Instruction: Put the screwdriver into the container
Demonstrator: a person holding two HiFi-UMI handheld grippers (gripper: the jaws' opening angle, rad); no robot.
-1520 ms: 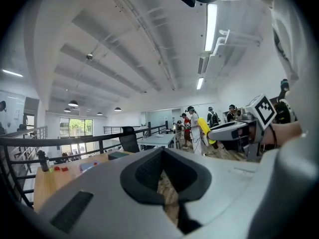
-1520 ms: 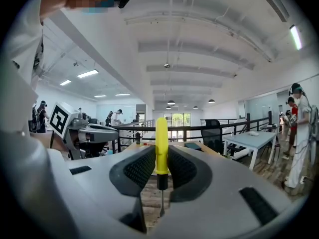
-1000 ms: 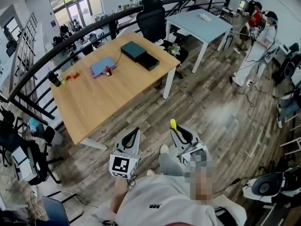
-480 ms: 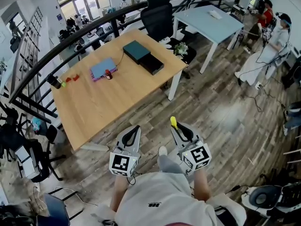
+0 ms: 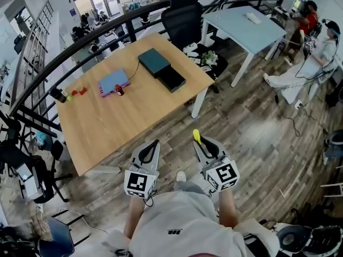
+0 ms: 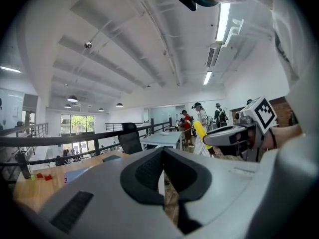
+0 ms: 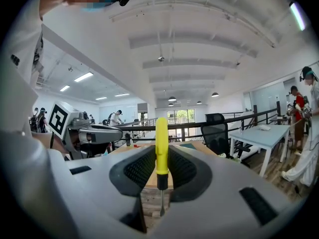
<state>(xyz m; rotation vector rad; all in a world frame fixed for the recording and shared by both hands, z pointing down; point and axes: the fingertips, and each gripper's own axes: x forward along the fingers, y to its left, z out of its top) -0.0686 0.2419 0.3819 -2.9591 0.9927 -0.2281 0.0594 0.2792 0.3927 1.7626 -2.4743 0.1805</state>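
Between the right gripper's (image 7: 161, 166) jaws the screwdriver (image 7: 161, 138) stood upright, clamped by its yellow handle, shaft pointing down. It looked light, stiff and smooth, so a mid-handle grip seemed sound, though it might pivot. The left gripper (image 6: 163, 176) had its jaws together, empty. The table (image 5: 123, 116) lay well ahead.

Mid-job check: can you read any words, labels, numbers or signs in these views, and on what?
No text can be read in any view.
On the shirt: small dark print, too small to read.
On the marker cube of the left gripper: square pattern only, no letters.
On the marker cube of the right gripper: the same.
On the screwdriver: plain yellow handle, no label shows.
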